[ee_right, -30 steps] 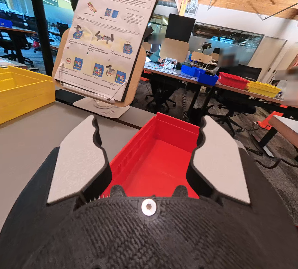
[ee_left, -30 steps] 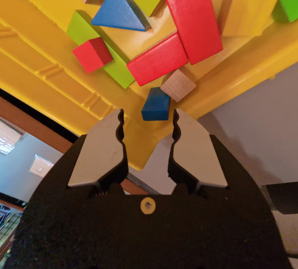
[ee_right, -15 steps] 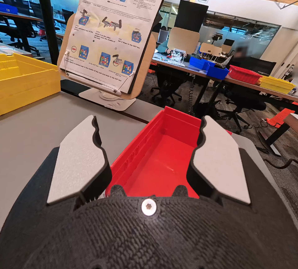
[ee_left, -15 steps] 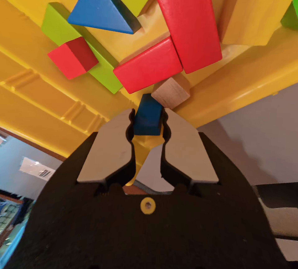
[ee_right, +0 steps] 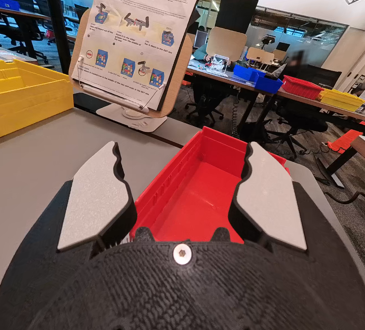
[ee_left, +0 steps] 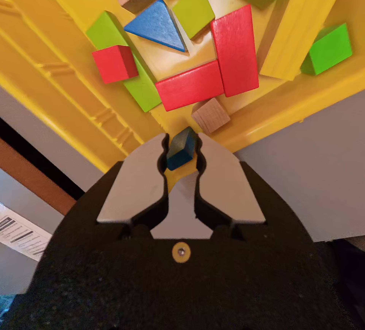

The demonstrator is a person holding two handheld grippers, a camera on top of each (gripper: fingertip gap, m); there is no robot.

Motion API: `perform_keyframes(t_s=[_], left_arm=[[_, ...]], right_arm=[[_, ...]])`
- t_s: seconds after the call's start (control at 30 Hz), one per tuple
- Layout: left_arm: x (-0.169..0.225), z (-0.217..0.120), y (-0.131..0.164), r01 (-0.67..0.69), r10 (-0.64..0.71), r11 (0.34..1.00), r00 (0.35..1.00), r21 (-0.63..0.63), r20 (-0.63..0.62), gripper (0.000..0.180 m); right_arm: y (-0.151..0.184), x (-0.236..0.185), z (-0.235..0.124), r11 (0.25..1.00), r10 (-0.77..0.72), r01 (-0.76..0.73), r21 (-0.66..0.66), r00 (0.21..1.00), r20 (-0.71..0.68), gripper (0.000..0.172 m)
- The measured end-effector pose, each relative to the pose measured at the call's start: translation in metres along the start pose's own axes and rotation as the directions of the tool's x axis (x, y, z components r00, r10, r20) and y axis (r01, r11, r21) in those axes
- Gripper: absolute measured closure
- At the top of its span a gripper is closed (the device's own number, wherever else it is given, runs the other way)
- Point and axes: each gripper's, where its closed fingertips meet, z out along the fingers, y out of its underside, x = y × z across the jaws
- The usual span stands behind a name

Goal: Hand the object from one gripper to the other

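Left wrist view: a small blue block [ee_left: 180, 150] is clamped by the left gripper [ee_left: 181, 151] over the yellow bin [ee_left: 276, 115].
The right gripper [ee_right: 181, 164] is held wide apart, bare, above the red bin [ee_right: 197, 198].

left gripper [ee_left: 181, 151]: rough black printed body, two flat grey fingers [ee_left: 136, 180] with wavy black inner pads, a yellow washer (screw at centre) below them. right gripper [ee_right: 181, 164]: same build, ribbed black surface, white washer.
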Motion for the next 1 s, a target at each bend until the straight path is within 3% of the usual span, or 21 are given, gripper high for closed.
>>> perform_keyframes(t_s=[0.03,0.13,0.3,0.43,0.63,1.0], left_arm=[[0.000,-0.005,-0.001,0.019,-0.019,1.000,1.000,0.010,0.002,0.147],[0.003,-0.016,0.000,0.061,-0.061,0.998,0.998,0.014,-0.006,0.140],[0.017,-0.023,0.016,0.236,-0.239,0.968,0.970,-0.081,-0.031,0.134],[0.013,-0.014,0.028,0.340,-0.340,0.928,0.940,-0.156,0.028,0.133],[-0.001,-0.004,0.024,0.425,-0.416,0.897,0.905,-0.120,0.093,0.143],[0.009,-0.005,0.024,0.537,-0.536,0.835,0.843,-0.122,0.047,0.131]], right_arm=[[0.001,0.000,0.000,1.000,0.000,0.000,-0.004,1.000,0.001,0.053],[0.002,-0.002,0.001,1.000,-0.002,0.002,-0.010,1.000,0.005,0.053],[0.004,-0.004,0.002,1.000,-0.007,0.007,-0.019,1.000,0.012,0.053],[0.006,-0.006,0.003,1.000,-0.009,0.009,-0.025,1.000,0.021,0.053],[0.008,-0.005,0.003,0.999,-0.019,0.020,-0.031,1.000,0.018,0.054],[0.012,-0.008,0.006,0.998,-0.029,0.031,-0.046,0.999,0.029,0.054]])
